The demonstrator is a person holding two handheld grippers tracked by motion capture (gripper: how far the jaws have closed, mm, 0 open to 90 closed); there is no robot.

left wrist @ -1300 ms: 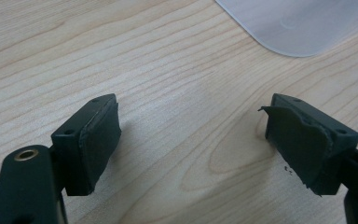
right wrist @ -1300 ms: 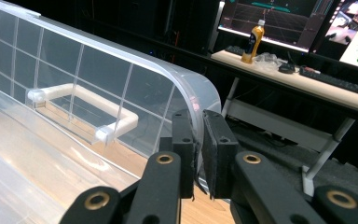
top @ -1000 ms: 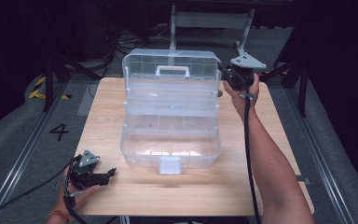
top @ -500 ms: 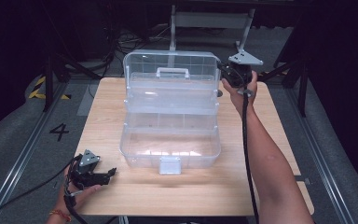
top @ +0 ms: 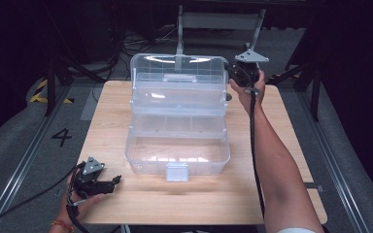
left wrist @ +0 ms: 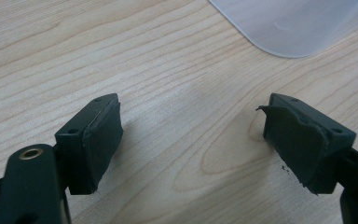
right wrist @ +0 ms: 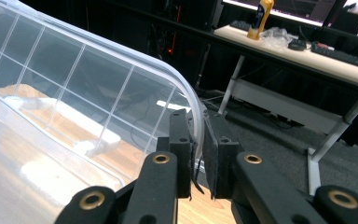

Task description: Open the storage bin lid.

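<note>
A clear plastic toolbox (top: 175, 158) sits open in the middle of the wooden table (top: 281, 145), its lid (top: 175, 73) raised at the far side. My right gripper (top: 229, 73) is at the lid's far right corner, shut on its rim. In the right gripper view the two jaws (right wrist: 196, 126) pinch the curved edge of the ribbed lid (right wrist: 74, 79). My left gripper (top: 115, 180) rests low at the table's front left, open, apart from the box. Nothing lies between its pads (left wrist: 191, 135); a rounded corner of the box (left wrist: 289, 23) shows beyond them.
A white latch (top: 177, 172) hangs from the box's front wall. A tray with dividers (top: 175, 125) sits in the box's upper tier. Dark floor, rails and a metal stand (top: 218, 22) surround the table. A desk with a monitor (right wrist: 307, 42) stands in the background.
My right gripper has shifted slightly to the left with the lid's corner in its grip, and the lid has tilted a little. The left gripper has stayed where it was.
</note>
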